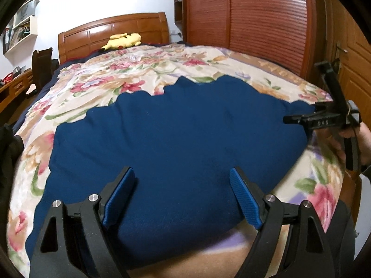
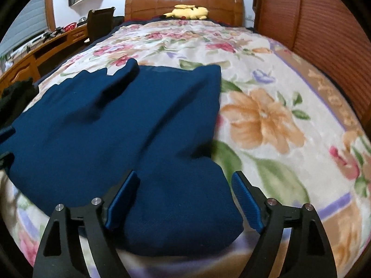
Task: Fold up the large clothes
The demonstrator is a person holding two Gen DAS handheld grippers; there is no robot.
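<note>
A dark blue garment [image 1: 176,134] lies spread on the floral bedspread [image 1: 143,69]. In the right wrist view the garment [image 2: 129,125] shows a folded layer along its right side. My left gripper [image 1: 182,176] is open, just above the garment's near edge, with nothing between its blue pads. My right gripper [image 2: 185,180] is open over the garment's near right corner, empty. The right gripper also shows in the left wrist view [image 1: 299,118] at the garment's right edge, held by a hand.
A yellow plush toy [image 1: 123,40] lies by the wooden headboard [image 1: 116,29]. A wooden wardrobe [image 1: 266,23] stands along the bed's right side. A desk [image 2: 46,46] and dark chair [image 2: 99,20] stand to the left. Dark clothing [image 2: 14,95] lies at the bed's left edge.
</note>
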